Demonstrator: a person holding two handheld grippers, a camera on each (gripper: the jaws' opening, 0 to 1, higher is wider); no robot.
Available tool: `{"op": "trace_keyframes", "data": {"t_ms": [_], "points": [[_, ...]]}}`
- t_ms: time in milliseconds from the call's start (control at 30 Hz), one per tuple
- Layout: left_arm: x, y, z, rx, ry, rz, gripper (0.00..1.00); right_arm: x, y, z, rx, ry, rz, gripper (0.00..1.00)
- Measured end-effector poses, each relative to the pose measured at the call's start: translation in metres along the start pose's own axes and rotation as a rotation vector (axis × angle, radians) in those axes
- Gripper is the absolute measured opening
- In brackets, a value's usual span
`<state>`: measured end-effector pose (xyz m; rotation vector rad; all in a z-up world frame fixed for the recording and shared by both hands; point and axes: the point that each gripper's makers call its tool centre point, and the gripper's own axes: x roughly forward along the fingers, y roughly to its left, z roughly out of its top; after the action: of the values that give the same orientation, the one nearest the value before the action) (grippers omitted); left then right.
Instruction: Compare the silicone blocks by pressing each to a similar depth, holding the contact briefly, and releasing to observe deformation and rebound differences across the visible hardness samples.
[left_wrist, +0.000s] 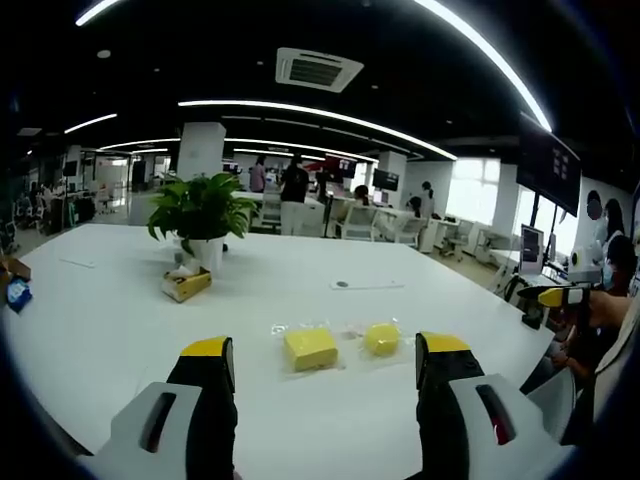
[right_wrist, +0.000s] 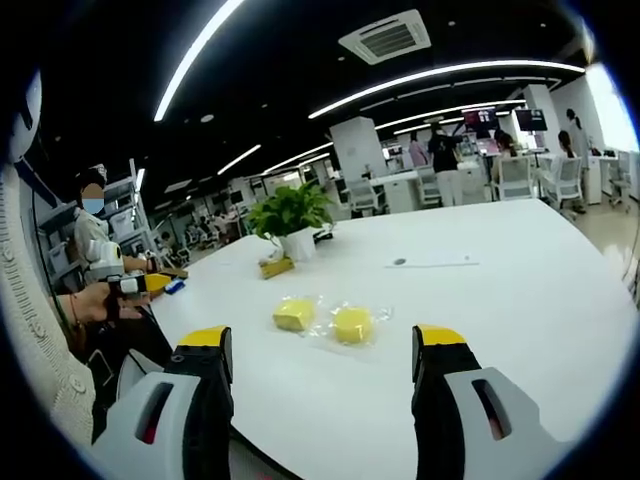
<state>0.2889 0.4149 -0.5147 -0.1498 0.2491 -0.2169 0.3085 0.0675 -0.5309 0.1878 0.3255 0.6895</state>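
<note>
a: two grippers, left gripper (left_wrist: 325, 362) and right gripper (right_wrist: 323, 355), both hanging back with jaws spread wide, likely lining up a first press.

b: and the samples?

a: on the white table (left_wrist: 100, 330), side by side: square block (left_wrist: 310, 349), then round block (left_wrist: 381, 338), both yellow, lying on clear wrap.

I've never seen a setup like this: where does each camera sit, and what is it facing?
Left gripper view: rides the left hand-held gripper, facing the white table, square yellow silicone block and round yellow silicone block.
Right gripper view: rides the right hand-held gripper, facing them from another side; a sleeve shows.
Shared: both blocks, potted green plant.
</note>
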Motion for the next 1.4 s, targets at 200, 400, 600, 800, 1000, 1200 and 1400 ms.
{"op": "trace_keyframes", "data": {"t_ms": [200,400,600,800,1000,1200,1400], "points": [[0.0002,0.0009,-0.0013,-0.003,0.003,0.001,0.72,0.0016,0.0025,-0.0029,-0.007,0.024,0.007,0.66],[0.0006,0.0009,-0.0002,0.001,0.000,0.001,0.72,0.0014,0.0004,0.0009,0.001,0.010,-0.005,0.63],[0.0004,0.0012,-0.0002,0.002,-0.001,0.005,0.71,-0.0001,-0.0017,-0.0015,-0.073,0.039,-0.016,0.51],[-0.0004,0.0005,-0.0004,0.002,-0.001,0.006,0.71,0.0011,-0.0008,-0.0045,-0.107,0.051,-0.015,0.54],[-0.0019,0.0009,-0.0017,0.001,0.001,0.007,0.72,0.0023,-0.0005,-0.0026,-0.121,0.041,-0.007,0.56],[-0.0025,0.0013,-0.0021,0.004,0.000,0.007,0.72,0.0020,-0.0021,-0.0022,-0.101,0.034,-0.008,0.56],[-0.0027,0.0019,-0.0030,0.003,0.002,0.007,0.72,0.0014,-0.0036,0.0004,-0.063,0.017,-0.012,0.58]]}}
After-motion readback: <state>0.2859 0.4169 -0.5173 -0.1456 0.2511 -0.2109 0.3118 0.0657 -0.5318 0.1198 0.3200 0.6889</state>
